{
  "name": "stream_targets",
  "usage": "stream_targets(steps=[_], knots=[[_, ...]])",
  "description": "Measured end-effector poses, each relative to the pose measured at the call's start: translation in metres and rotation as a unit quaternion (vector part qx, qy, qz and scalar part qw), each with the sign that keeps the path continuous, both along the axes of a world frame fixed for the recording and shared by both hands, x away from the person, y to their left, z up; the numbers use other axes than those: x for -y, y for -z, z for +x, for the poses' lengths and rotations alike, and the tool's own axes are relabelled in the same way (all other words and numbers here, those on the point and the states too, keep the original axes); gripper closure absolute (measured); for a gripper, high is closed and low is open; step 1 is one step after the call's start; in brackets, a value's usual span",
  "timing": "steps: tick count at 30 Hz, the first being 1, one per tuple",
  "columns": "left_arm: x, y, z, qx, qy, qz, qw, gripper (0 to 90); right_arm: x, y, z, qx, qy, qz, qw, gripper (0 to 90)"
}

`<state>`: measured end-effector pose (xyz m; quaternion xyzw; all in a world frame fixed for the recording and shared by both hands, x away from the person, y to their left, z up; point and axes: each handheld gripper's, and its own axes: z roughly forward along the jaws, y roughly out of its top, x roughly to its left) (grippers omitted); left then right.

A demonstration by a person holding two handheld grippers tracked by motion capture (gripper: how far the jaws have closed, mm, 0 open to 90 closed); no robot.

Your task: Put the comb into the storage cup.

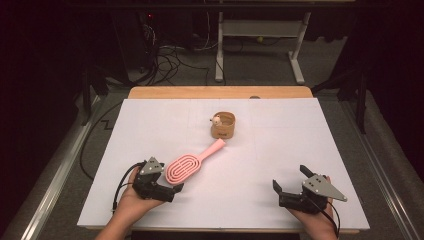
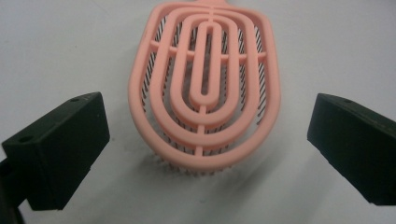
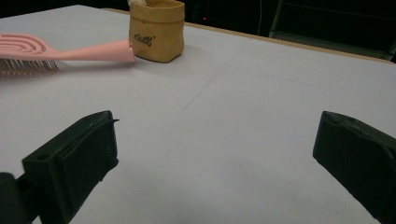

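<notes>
A pink vented hairbrush [image 1: 192,162] lies bristles-down on the white sheet, its handle pointing up-right toward a small tan pouch [image 1: 223,125]. My left gripper [image 1: 165,179] sits at the brush's rounded head end. In the left gripper view the brush head [image 2: 205,84] lies between the wide-apart jaws of the left gripper [image 2: 208,140], touching neither. My right gripper [image 1: 290,179] rests open near the front right, holding nothing. In the right gripper view the right gripper [image 3: 217,140] faces bare sheet, with the pouch [image 3: 156,30] and brush [image 3: 70,52] far off to the left.
The white sheet [image 1: 280,145] covers a wooden table whose back edge [image 1: 220,92] shows beyond it. A small pale object pokes out of the pouch. Cables and a desk frame [image 1: 260,45] stand on the floor behind the table.
</notes>
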<state>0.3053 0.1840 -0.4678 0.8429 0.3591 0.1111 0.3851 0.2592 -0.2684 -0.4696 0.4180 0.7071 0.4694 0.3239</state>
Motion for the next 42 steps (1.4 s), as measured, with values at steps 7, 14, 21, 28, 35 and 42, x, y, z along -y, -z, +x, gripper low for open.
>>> stream_targets(steps=[7, 14, 21, 28, 35, 42], knots=[[0.009, -0.012, 0.01, -0.006, 0.013, 0.021, 0.9997, 0.0, 0.0, 0.0, -0.001, 0.001, 0.0, 0.001, 1.0, 0.6], [0.014, -0.018, 0.019, -0.02, 0.009, 0.025, 0.9994, 0.0, -0.002, -0.002, -0.001, 0.005, -0.005, -0.002, 1.0, 0.6], [0.018, -0.017, 0.024, -0.025, 0.009, 0.032, 0.9991, 0.0, -0.002, 0.0, 0.002, 0.002, -0.006, -0.001, 1.0, 0.6], [0.023, -0.02, 0.028, -0.032, 0.016, 0.041, 0.9985, 0.0, -0.002, -0.001, 0.002, 0.003, -0.007, -0.001, 1.0, 0.6], [0.026, -0.028, 0.033, -0.036, 0.019, 0.048, 0.998, 0.0, -0.004, -0.001, 0.003, 0.002, -0.011, -0.004, 0.9999, 0.6], [0.033, -0.026, 0.039, -0.051, 0.025, 0.06, 0.9965, 0.0, -0.003, -0.001, 0.002, 0.002, -0.008, 0.0, 1.0, 0.6]])
